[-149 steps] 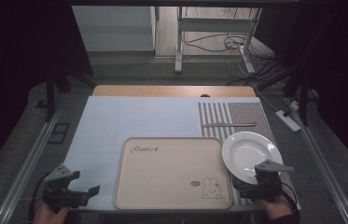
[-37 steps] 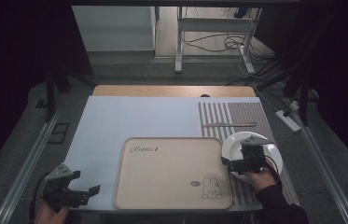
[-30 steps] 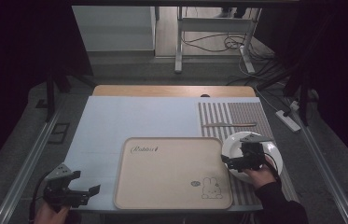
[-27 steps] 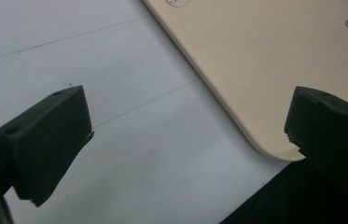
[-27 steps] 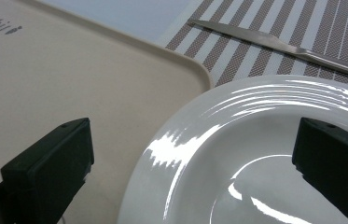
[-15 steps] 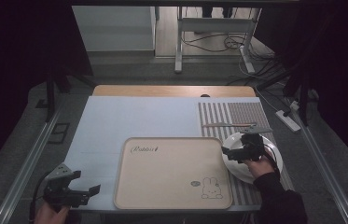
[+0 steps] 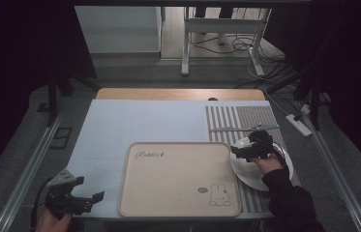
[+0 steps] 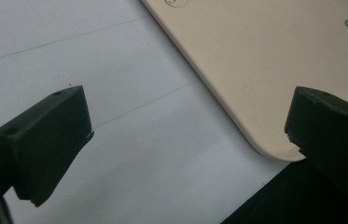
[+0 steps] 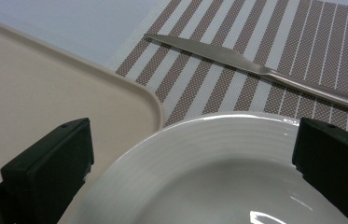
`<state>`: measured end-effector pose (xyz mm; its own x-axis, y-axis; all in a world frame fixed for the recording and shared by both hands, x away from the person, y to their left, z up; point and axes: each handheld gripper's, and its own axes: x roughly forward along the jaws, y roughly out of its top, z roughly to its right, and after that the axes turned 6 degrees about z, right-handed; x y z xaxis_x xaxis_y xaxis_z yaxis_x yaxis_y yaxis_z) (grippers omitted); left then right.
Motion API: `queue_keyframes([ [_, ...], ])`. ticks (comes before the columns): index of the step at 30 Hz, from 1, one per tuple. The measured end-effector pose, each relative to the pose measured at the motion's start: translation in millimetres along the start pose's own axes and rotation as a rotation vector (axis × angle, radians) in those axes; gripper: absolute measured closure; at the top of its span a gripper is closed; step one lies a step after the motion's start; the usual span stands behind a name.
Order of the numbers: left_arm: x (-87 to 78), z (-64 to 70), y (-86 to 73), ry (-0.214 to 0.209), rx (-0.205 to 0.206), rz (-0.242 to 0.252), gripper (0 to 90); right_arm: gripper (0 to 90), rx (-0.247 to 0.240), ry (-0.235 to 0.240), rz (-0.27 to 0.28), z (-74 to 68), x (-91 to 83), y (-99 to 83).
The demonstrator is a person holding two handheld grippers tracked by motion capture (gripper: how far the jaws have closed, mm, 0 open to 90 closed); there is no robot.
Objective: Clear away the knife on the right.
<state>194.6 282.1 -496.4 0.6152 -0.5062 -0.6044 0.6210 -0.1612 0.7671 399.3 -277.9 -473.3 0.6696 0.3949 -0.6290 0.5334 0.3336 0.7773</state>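
- The right tongs (image 7: 236,151) are held over the left part of the white plate (image 7: 284,166), their jaws spread wide with nothing pinched between them.
- In the right gripper view, the plate (image 9: 218,172) is seen between the two black jaws, its ribbed rim lying just beside the rounded corner of the beige tray (image 9: 45,98).
- The plate is placed on the striped placemat (image 7: 246,118) at the right of the surface (image 7: 144,121), near the right edge of the tray (image 7: 178,179).
- A silver knife (image 7: 236,129) is laid across the placemat just beyond the plate, apart from it; its blade (image 9: 199,49) is seen in the right gripper view.
- The left tongs (image 7: 93,197) are held at the near left corner of the surface, spread and empty, beside the tray's near left corner (image 8: 265,93).
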Motion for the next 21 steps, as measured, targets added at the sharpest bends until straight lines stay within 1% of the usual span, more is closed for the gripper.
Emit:
queue_keyframes([
  [3, 0.1, 0.0, 0.0, 0.000, 0.000, 0.000, 0.7, 0.0, -0.004, -0.003, -0.007, 0.7, 2.5, 3.1],
  [8, 0.1, -0.2, 0.0, -0.002, -0.001, 0.001, 0.7, 0.0, 0.010, -0.001, -0.024, 7.2, 12.4, 10.2],
  [14, 0.2, 0.0, 0.1, -0.001, 0.001, 0.000, 0.7, 0.0, 0.013, -0.010, -0.042, 12.9, 19.0, 15.2],
  [16, 0.2, 0.0, 0.1, -0.001, 0.001, -0.001, 0.7, 0.0, 0.007, -0.015, -0.048, 16.9, 22.7, 18.0],
  [20, 0.2, -0.1, 0.1, -0.002, 0.000, 0.000, 0.7, 0.0, -0.006, -0.025, -0.061, 20.4, 26.3, 20.9],
  [21, 0.2, -0.1, 0.1, -0.002, 0.000, 0.000, 0.7, 0.0, -0.004, -0.032, -0.067, 24.2, 29.1, 23.6],
])
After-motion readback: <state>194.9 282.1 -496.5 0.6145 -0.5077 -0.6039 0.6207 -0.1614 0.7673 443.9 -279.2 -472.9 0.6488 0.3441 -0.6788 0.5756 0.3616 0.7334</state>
